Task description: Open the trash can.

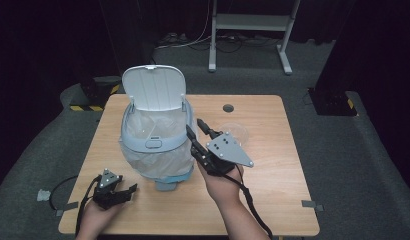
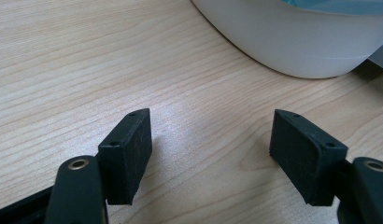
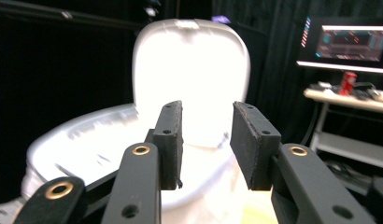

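White bin [image 1: 155, 135], lid [image 1: 154, 86] raised upright, stands left of centre on wooden table [image 1: 273, 150], clear liner inside. Right gripper [image 1: 199, 131] held up just beside bin's right rim, jaws parted by narrow gap, nothing between them. Left gripper [image 1: 128, 192] rests low on table near front left edge, jaws wide, empty, bin base just ahead. Clear dish [image 1: 234, 132] lies behind right gripper.

Table [image 1: 273, 150] lit from above, surroundings dark; bin lid [image 3: 192, 70] overexposed, blurred.
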{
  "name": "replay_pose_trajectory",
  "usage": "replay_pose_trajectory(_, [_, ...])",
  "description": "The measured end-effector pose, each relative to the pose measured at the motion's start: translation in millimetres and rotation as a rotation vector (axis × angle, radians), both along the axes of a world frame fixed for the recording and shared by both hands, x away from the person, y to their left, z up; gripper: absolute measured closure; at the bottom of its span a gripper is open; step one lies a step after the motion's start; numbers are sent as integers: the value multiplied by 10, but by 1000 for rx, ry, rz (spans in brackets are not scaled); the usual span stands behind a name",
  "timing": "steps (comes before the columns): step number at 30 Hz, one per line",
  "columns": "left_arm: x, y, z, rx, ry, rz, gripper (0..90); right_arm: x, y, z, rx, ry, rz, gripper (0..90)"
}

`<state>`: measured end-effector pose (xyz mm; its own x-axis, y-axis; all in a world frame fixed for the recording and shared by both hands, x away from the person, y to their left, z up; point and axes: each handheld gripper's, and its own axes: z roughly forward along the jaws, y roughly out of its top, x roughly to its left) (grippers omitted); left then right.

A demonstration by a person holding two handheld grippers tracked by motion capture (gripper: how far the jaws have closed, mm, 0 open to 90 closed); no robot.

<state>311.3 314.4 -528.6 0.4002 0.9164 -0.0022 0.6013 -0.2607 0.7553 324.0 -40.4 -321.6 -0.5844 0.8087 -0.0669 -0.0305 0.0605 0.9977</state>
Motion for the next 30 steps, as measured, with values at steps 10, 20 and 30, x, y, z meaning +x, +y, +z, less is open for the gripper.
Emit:
replay_pose_trajectory(10, [0, -3, 1, 0, 2, -4, 300, 293, -396, -556, -76, 141, -118, 640])
replay_pose_trajectory(20, [0, -4, 0, 0, 0, -5, 301, 706, -715, -1155, -149, 315, -257, 667])
replay_pose_trajectory(30, [-1, -5, 0, 0, 0, -6, 302, 961, -769, -1436, -188, 393, -312, 668])
